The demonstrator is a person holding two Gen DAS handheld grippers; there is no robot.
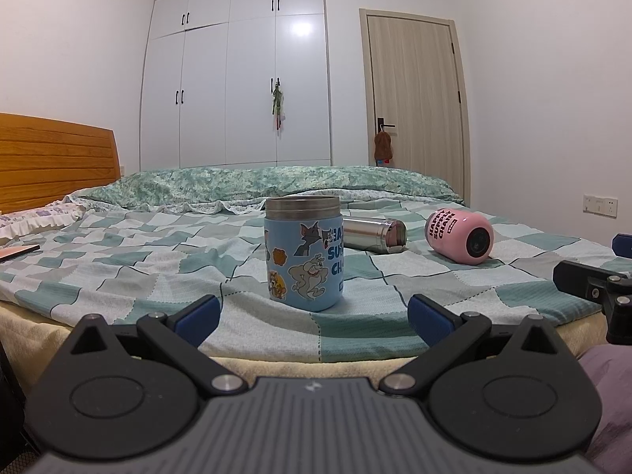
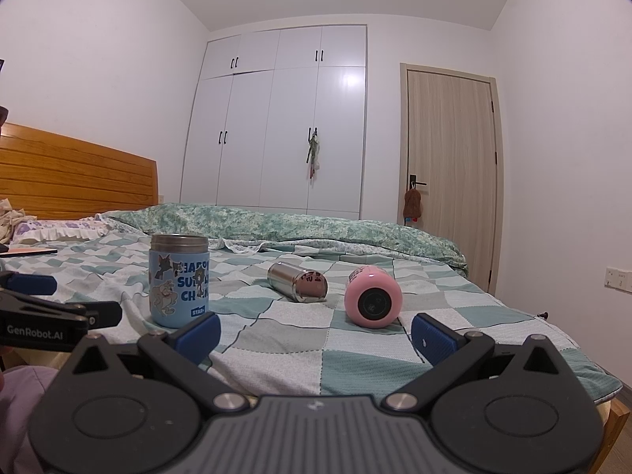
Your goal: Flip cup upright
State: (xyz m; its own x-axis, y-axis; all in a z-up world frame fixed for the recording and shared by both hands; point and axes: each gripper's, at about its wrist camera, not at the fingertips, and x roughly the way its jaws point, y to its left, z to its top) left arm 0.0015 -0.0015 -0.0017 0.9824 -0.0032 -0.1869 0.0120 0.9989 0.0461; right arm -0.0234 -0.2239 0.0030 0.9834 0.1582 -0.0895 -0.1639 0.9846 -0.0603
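A blue cartoon-sticker cup (image 1: 304, 252) (image 2: 179, 280) stands upright on the checked bedspread. A steel cup (image 1: 375, 235) (image 2: 298, 286) lies on its side behind it. A pink cup (image 1: 460, 236) (image 2: 372, 295) lies on its side, its base toward me. My left gripper (image 1: 314, 318) is open and empty, just short of the blue cup. My right gripper (image 2: 316, 337) is open and empty, in front of the pink cup. The right gripper's fingers (image 1: 592, 276) show at the edge of the left wrist view, and the left gripper's fingers (image 2: 59, 310) show in the right wrist view.
The bed (image 1: 158, 260) has a wooden headboard (image 1: 55, 158) at left and a rolled green quilt (image 1: 276, 183) along the far side. A flat book (image 1: 17, 252) lies at left. White wardrobes (image 1: 237, 91) and a door (image 1: 418, 94) stand behind.
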